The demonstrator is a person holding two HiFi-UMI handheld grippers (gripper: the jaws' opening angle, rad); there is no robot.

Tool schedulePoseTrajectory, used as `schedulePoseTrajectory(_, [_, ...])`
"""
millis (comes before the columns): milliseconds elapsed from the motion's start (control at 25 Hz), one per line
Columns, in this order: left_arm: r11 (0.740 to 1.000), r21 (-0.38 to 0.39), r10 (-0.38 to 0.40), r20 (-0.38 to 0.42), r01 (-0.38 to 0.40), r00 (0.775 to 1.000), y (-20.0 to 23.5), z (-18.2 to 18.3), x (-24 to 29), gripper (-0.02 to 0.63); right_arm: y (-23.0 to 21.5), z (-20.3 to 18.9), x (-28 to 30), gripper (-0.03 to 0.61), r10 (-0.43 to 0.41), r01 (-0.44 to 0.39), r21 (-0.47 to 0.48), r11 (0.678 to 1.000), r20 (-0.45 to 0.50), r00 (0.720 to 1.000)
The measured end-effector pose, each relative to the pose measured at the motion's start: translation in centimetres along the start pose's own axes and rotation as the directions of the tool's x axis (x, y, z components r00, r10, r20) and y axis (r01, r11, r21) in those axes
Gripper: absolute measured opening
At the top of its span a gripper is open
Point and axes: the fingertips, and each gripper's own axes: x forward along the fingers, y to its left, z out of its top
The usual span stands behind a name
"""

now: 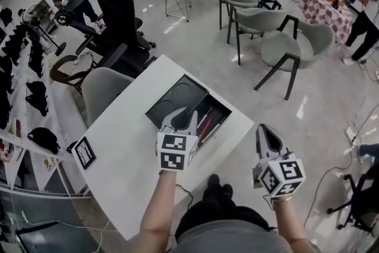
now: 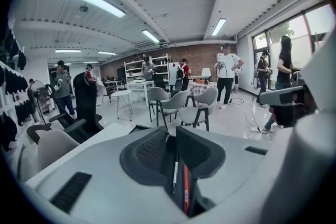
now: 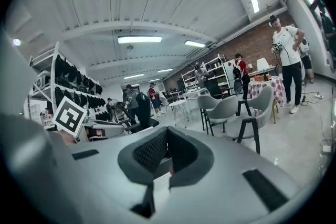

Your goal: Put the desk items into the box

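A black open box [image 1: 176,93] lies at the far right part of the white table [image 1: 127,163]. A white pen [image 2: 175,176] and a red pen [image 2: 185,194] lie side by side in its right compartment, the pens [image 1: 205,123] showing just right of my left gripper. The left gripper [image 1: 188,113] hovers over the box; its jaws stand a little apart with nothing between them, and the pens show below through the gap in the left gripper [image 2: 169,138] view. My right gripper [image 1: 265,129] hangs past the table's right edge over the floor, its jaws together and empty in the right gripper [image 3: 167,137] view.
A black-framed marker card [image 1: 83,152] lies at the table's left edge. A grey chair [image 1: 102,89] stands close behind the table and a black office chair [image 1: 121,19] beyond it. More grey chairs [image 1: 269,26] stand to the far right. People are at the room's back.
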Motion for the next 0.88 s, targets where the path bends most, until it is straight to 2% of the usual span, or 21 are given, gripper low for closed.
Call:
schedulePoseTrajectory(480, [0.994,-0.108,0.042,0.117,-0.030,0.992,0.7,0.3,-4.1,0.048,0.7,0.3,-1.3,0.003,0.007,-0.007,-0.024,1.000,0.019,1.000])
schedulePoseTrajectory(880, [0.990,-0.125,0.083,0.210,-0.058,0.974,0.5,0.6,-7.7,0.023,1.5,0.7,-2.6,0.003,0.016,-0.015,-0.040,0.999,0.037,0.999])
